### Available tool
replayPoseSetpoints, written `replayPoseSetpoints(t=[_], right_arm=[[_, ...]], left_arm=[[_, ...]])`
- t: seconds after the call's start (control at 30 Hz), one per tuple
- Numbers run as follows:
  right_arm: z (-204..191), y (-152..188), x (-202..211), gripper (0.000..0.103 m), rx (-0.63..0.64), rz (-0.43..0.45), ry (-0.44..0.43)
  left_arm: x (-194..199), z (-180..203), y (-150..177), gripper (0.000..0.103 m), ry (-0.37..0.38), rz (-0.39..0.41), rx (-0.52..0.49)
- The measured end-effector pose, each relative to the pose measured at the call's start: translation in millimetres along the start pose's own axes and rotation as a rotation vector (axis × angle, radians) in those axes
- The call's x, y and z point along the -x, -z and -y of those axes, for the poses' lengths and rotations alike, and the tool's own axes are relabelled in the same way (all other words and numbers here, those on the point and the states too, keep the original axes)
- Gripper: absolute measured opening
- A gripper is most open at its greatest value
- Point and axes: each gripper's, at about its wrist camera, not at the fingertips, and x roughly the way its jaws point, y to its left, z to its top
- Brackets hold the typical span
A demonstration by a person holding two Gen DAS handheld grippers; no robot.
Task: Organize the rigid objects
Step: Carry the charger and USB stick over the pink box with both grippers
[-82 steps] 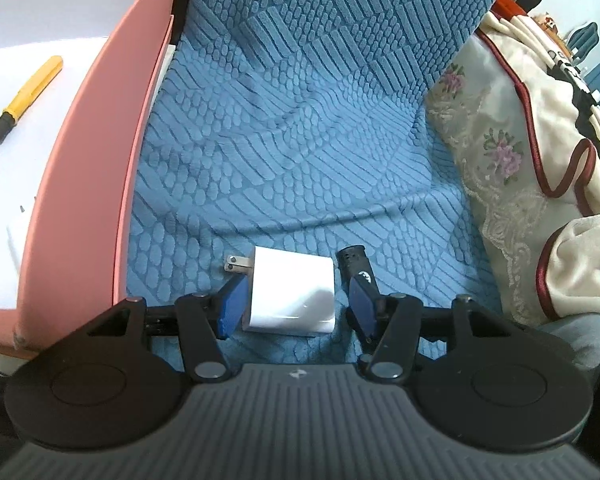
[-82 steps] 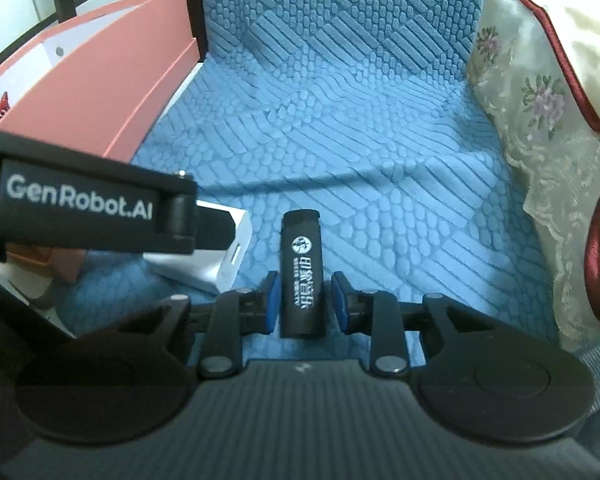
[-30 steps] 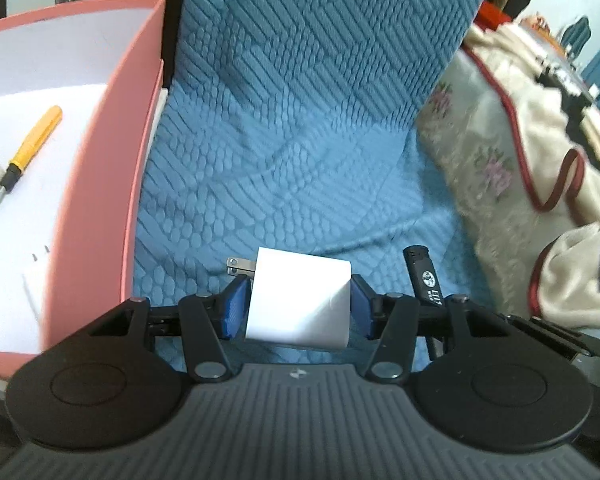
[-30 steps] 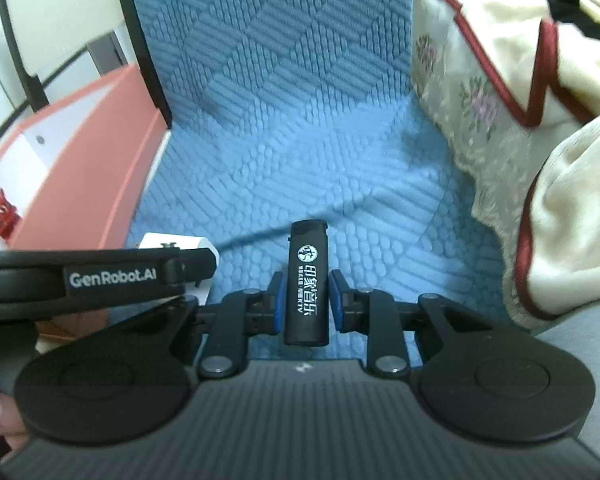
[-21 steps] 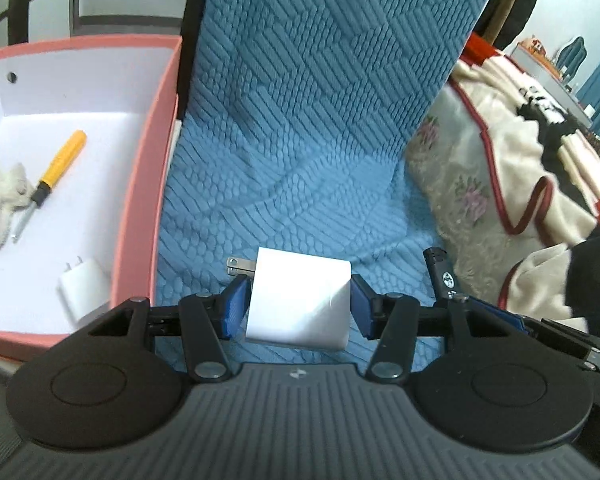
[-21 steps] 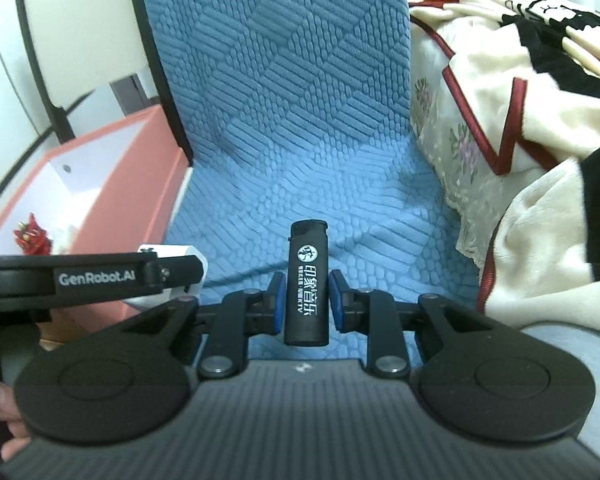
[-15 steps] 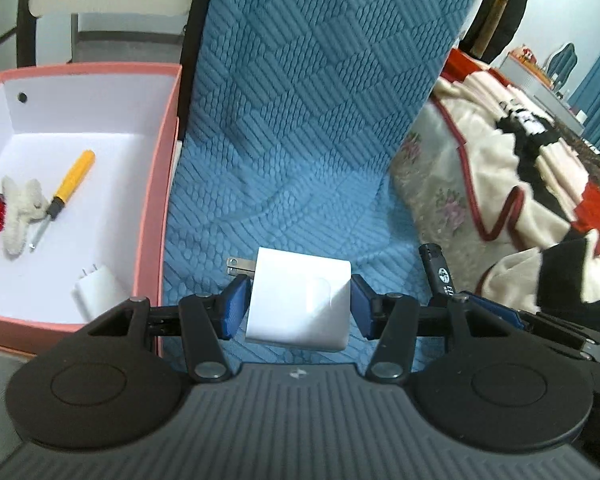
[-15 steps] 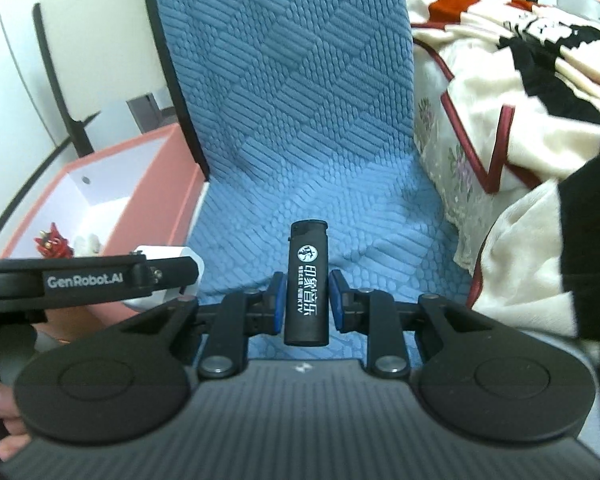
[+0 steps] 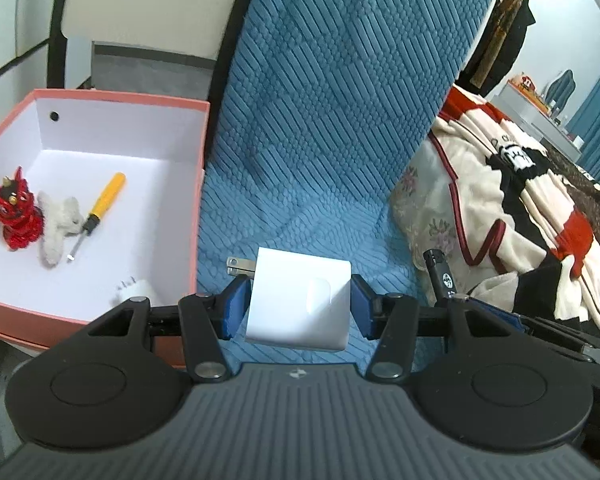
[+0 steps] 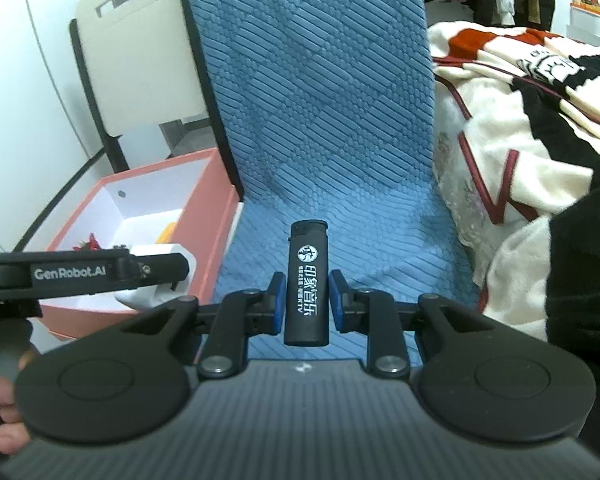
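My left gripper (image 9: 296,304) is shut on a white plug charger (image 9: 298,300), held in the air above the blue quilted seat (image 9: 300,160), its prongs pointing left. My right gripper (image 10: 306,304) is shut on a black lighter (image 10: 307,284) with white print, also lifted above the seat. The lighter also shows at the right of the left wrist view (image 9: 440,274). The pink box (image 9: 198,184) with a white inside stands left of the seat and also shows in the right wrist view (image 10: 216,216).
In the box lie a yellow-handled screwdriver (image 9: 102,202), a red figure (image 9: 14,214), a white plush piece (image 9: 58,220) and a small white charger (image 9: 134,290). A cream, red and black blanket (image 9: 520,200) lies right of the seat. A white chair back (image 10: 136,52) stands behind.
Both grippers have risen from the seat with their objects held. The views now look down on the box from higher up, and more of its inside shows.
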Motion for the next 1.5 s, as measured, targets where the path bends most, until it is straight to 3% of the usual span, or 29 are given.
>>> replayPoseSetpoints(t=[0.73,1.1,1.33,1.5], right_arm=[[-117.6,-19.6,-2.2,0.026,0.131,0.014,-0.208],[-174.4,-46.1,-31.7,0.026,0.178,-0.018,-0.301],[-199.6,-61.0,-65.7,0.027,0.198,-0.099,-0.33],[-211.1,-66.2,-96.5,0.026,0.195,-0.169,-0.329]], left_arm=[[69.8,-94.9,-9.0,0.059,-0.113,0.092,0.083],[62.8,-155.7,-40.2,0.059,-0.169,0.101,0.137],[44.7,-198.7,-60.4,0.059,-0.156,0.058,0.218],[26.7,-222.5,-68.8,0.059,-0.189,0.013,0.226]])
